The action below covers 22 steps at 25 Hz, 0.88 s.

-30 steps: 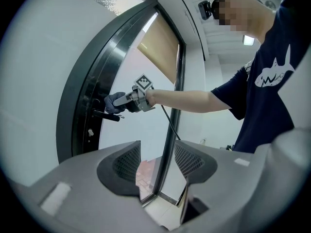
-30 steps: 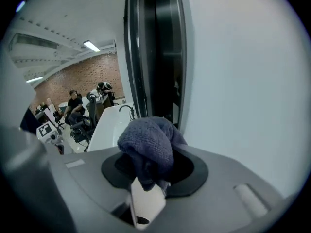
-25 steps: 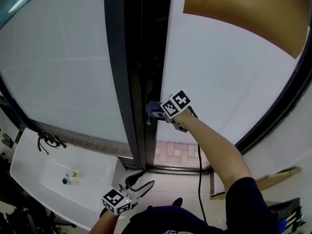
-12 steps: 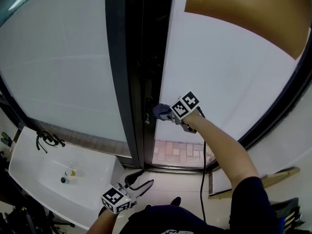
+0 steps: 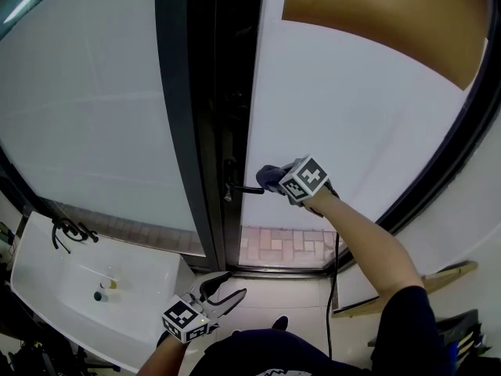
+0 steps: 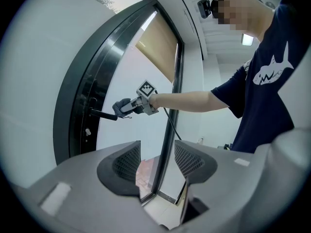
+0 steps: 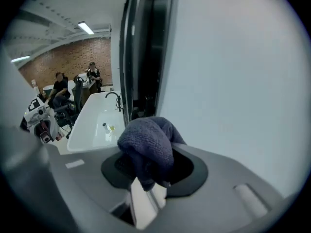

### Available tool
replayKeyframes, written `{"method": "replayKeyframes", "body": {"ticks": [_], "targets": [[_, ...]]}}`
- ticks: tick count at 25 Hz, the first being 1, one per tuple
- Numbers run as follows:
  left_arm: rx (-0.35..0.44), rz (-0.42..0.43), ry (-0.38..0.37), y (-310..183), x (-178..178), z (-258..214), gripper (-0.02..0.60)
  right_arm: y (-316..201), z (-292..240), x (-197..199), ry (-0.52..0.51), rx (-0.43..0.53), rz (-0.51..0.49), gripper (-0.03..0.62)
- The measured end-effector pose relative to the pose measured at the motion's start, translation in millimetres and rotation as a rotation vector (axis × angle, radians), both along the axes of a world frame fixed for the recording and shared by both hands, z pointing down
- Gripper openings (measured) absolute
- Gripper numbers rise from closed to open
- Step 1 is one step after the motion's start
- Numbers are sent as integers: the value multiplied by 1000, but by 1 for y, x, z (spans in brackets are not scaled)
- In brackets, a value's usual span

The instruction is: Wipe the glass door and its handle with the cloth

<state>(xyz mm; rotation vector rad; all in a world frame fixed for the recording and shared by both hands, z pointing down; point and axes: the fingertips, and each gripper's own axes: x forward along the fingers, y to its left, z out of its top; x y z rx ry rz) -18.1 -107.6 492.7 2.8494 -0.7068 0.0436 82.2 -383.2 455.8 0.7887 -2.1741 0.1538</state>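
The frosted glass door [image 5: 360,108] hangs in a black frame [image 5: 205,92], with a black lever handle [image 5: 246,189] sticking out at its edge. My right gripper [image 5: 275,182] is shut on a dark blue-grey cloth [image 5: 264,174], which sits at the handle's free end. In the right gripper view the bunched cloth [image 7: 148,147] fills the jaws of the right gripper [image 7: 151,168], with the glass [image 7: 238,81] just to its right. My left gripper [image 5: 227,289] hangs low with its jaws open and nothing in them. The left gripper [image 6: 156,160] looks up at the handle [image 6: 103,114] and cloth [image 6: 121,107].
A white sink [image 5: 55,276] with a black tap [image 5: 66,229] stands at the lower left, below a fixed frosted pane [image 5: 86,108]. A brown blind [image 5: 391,22] covers the door's upper part. A black cable [image 5: 335,265] trails from my right arm. People sit far off [image 7: 60,89].
My right gripper has slid the cloth to the right along the handle, away from the frame and out to the lever's tip. The left gripper has stayed put.
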Motion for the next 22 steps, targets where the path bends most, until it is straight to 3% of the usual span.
{"method": "replayKeyframes", "body": {"ticks": [3, 7, 9, 14, 18, 22], "targets": [[0, -6, -3, -1, -3, 1, 213, 12, -21, -38, 42, 174, -118, 132], [5, -15, 4, 1, -6, -1, 213, 28, -24, -95, 255, 446, -310, 132], [3, -24, 4, 2, -8, -1, 213, 32, -14, -118, 333, 536, -376, 132], [-16, -68, -1, 5, -25, 5, 213, 29, 20, -151, 517, 673, -492, 132], [-25, -82, -1, 7, -33, 11, 213, 19, 48, -139, 729, 748, -557, 132], [-27, -80, -2, 5, -34, 12, 213, 26, 59, -127, 824, 790, -614, 130]]}}
